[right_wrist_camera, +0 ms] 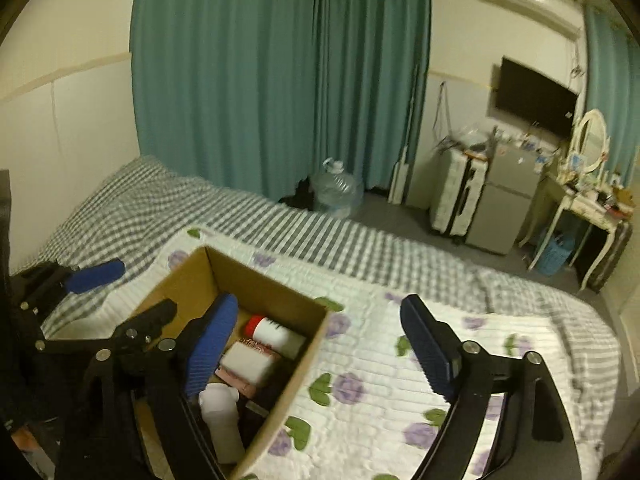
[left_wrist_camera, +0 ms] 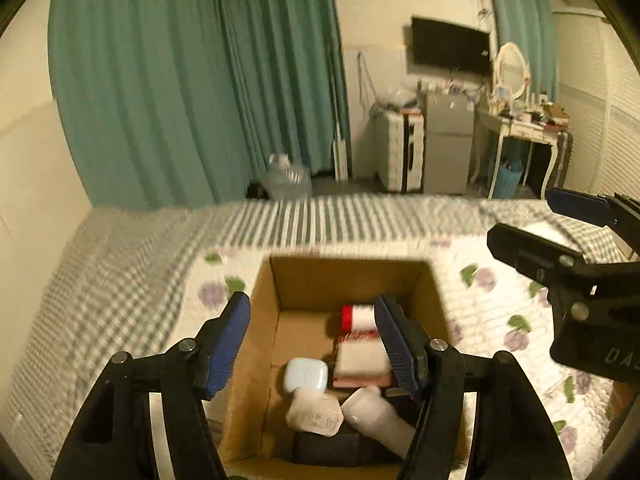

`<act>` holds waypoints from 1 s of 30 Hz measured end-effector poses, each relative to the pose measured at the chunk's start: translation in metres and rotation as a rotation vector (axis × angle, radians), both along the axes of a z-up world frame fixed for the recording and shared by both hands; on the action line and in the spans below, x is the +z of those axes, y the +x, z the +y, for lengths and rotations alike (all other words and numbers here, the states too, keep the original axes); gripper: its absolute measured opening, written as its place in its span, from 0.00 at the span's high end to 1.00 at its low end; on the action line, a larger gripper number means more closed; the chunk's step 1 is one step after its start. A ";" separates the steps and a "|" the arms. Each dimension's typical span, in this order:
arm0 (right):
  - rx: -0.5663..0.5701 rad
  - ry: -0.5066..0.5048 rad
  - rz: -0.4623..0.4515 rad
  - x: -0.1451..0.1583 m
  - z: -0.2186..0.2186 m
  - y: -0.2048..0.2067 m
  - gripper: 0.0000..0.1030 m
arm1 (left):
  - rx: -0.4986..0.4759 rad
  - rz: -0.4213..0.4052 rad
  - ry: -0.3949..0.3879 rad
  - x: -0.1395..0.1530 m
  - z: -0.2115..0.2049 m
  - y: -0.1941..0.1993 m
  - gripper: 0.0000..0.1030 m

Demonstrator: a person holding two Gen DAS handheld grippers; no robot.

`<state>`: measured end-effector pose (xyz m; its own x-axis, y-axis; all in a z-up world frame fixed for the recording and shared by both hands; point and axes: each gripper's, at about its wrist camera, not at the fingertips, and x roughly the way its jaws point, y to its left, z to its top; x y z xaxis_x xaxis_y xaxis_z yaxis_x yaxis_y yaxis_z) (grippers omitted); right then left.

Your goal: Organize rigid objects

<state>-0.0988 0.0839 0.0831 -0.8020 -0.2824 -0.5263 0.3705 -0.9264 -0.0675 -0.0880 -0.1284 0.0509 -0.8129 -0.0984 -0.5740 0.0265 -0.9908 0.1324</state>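
Below open left hand-held gripper [left_wrist_camera: 312,344], cardboard box [left_wrist_camera: 348,276]

dark item under box contents [left_wrist_camera: 320,452] unclear; bedspread [left_wrist_camera: 132,264] blurred

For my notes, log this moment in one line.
left gripper: open, empty | right gripper: open, empty | cardboard box: holds items, on bed
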 end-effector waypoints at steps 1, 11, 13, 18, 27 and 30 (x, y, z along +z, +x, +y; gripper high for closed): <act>-0.012 0.001 0.022 0.010 0.005 0.011 0.13 | -0.008 0.030 -0.002 0.013 0.005 0.011 0.32; -0.161 -0.025 0.171 0.073 0.041 0.093 0.00 | -0.010 0.179 0.017 0.077 0.018 0.072 0.27; -0.184 -0.026 0.180 0.076 0.042 0.104 0.00 | 0.003 0.220 0.076 0.084 0.013 0.084 0.26; -0.208 -0.055 0.202 0.066 0.043 0.130 0.00 | 0.018 0.317 0.028 0.078 0.015 0.108 0.25; -0.283 -0.131 0.257 -0.003 0.051 0.136 0.00 | 0.014 0.345 0.085 0.003 0.000 0.123 0.24; -0.312 -0.117 0.219 -0.030 0.052 0.128 0.00 | -0.005 0.273 0.073 -0.021 0.001 0.111 0.24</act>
